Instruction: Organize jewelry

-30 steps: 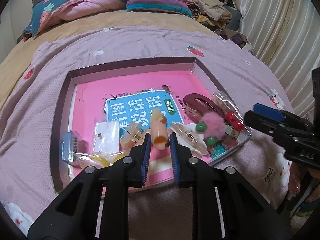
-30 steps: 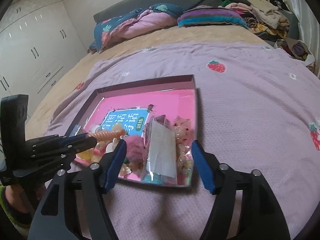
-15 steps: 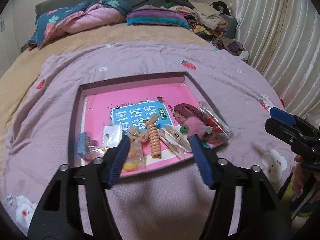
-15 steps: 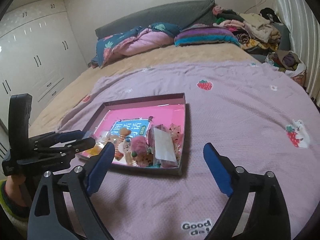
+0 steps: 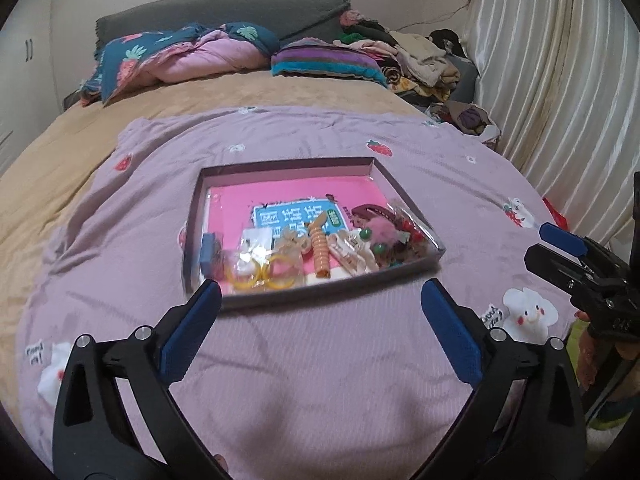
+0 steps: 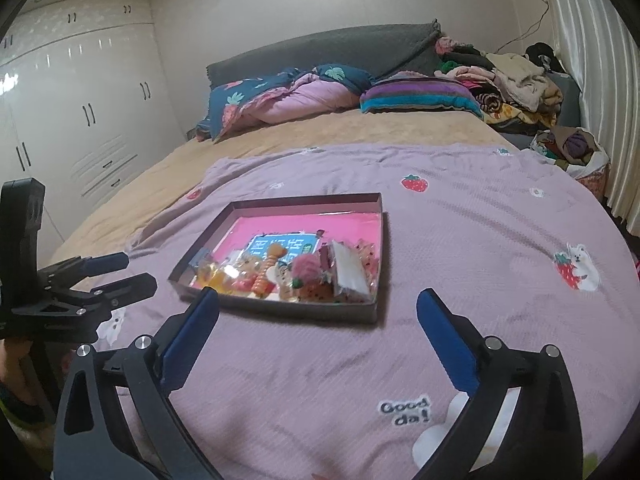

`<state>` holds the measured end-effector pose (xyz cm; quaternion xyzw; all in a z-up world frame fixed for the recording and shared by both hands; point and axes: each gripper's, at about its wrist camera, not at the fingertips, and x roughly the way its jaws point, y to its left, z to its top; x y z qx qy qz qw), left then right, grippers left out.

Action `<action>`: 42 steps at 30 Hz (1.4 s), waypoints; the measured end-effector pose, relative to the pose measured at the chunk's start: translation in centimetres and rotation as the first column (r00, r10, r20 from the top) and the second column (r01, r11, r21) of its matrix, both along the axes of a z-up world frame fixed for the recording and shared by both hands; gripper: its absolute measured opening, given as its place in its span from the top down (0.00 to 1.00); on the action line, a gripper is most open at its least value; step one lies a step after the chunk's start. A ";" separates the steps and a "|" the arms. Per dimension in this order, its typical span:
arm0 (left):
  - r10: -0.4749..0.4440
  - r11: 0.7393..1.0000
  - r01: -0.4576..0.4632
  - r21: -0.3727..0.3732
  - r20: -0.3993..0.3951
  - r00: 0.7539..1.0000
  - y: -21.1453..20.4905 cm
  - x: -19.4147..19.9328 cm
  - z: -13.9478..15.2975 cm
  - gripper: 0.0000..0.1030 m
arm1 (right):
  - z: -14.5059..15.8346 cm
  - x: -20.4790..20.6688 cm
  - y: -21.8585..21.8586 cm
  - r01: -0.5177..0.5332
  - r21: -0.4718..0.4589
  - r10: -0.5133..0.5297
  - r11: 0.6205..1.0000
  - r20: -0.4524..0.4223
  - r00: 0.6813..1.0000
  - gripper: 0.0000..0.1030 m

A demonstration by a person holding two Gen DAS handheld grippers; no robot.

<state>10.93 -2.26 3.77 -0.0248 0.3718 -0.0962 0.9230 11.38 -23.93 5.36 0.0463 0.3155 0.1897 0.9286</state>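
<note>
A shallow dark tray point(image 5: 288, 165) with a pink liner lies on the purple bedspread; it also shows in the right wrist view point(image 6: 304, 200). Along its near side lie hair clips and jewelry: an orange spiral clip point(image 5: 320, 250), yellow hoops in a clear bag point(image 5: 262, 274), a pink pom-pom point(image 5: 382, 229), a blue box point(image 5: 208, 252). My left gripper point(image 5: 320, 300) is open and empty, held back from the tray's near edge. My right gripper point(image 6: 316, 308) is open and empty, also short of the tray. The right gripper shows at the right of the left wrist view point(image 5: 560, 248).
The purple blanket point(image 5: 320, 380) covers the near half of the bed. Pillows and folded quilts point(image 5: 200, 56) lie at the head, a heap of clothes point(image 5: 412, 56) at the back right. Curtains point(image 5: 560, 80) hang on the right, wardrobes point(image 6: 80, 100) on the left.
My left gripper let go of the orange spiral clip, which now lies in the tray, and opened wide. Both grippers have pulled back and up from the tray.
</note>
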 end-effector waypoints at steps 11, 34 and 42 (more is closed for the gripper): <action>0.077 0.997 -0.078 0.001 -0.035 0.996 1.5 -2.8 -3.1 0.09 | -1.1 -2.7 1.3 -0.019 -0.002 0.019 1.000 -0.011 1.000 0.04; 0.108 0.994 -0.107 0.022 -0.028 0.994 2.2 -3.9 -3.5 0.09 | -2.7 -3.7 2.2 -0.022 -0.006 0.022 1.000 -0.041 0.999 0.04; 0.104 0.994 -0.103 0.020 -0.032 0.994 2.1 -4.0 -3.6 0.09 | -2.7 -3.8 2.2 -0.025 -0.003 0.025 1.000 -0.043 0.999 0.04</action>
